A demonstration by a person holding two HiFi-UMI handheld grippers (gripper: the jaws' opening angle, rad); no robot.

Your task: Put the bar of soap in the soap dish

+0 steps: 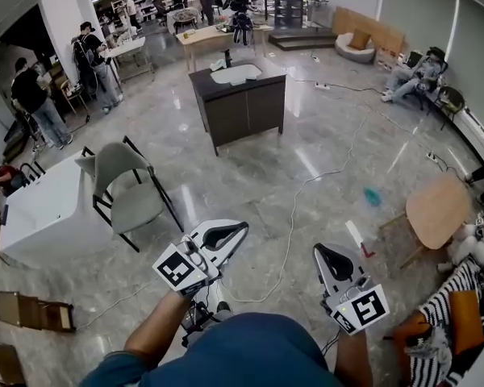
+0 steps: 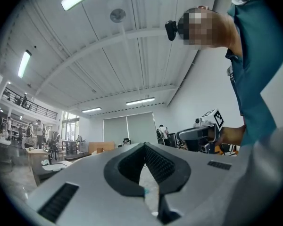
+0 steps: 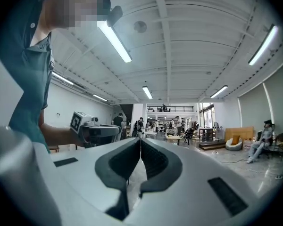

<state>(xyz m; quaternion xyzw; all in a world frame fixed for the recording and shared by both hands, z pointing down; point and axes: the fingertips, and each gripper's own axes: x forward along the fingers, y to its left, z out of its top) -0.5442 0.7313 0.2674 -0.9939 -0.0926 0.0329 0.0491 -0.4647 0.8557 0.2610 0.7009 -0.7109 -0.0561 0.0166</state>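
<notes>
Holding both grippers level and low in front of the body, forearms bent in, bare below the teal shirt [image 1: 254,349].

Left gripper [image 1: 242,227]: angled toward top right in the head view, marker cube nearest the wrist. In its own view [image 2: 144,145] the jaws are closed tip to tip with nothing between the pads.

Right gripper [image 1: 319,251]: pointing up and slightly left in the head view, well apart from the left one. In its own view [image 3: 140,139] the jaws are fully closed and hold nothing.

Each gripper shows in the other's view, off to the side.

Writing: only the black-and-white square markers on the left cube [image 1: 177,269] and right cube [image 1: 363,308]. No text is readable.

The bar of soap and soap dish are too small to make out in any view. The dark sink cabinet [image 1: 246,107] with its white basin [image 1: 235,74] stands well ahead across the glossy floor [image 1: 306,176]. A grey chair [image 1: 125,180] sits between it and the left gripper, off to the left.
</notes>
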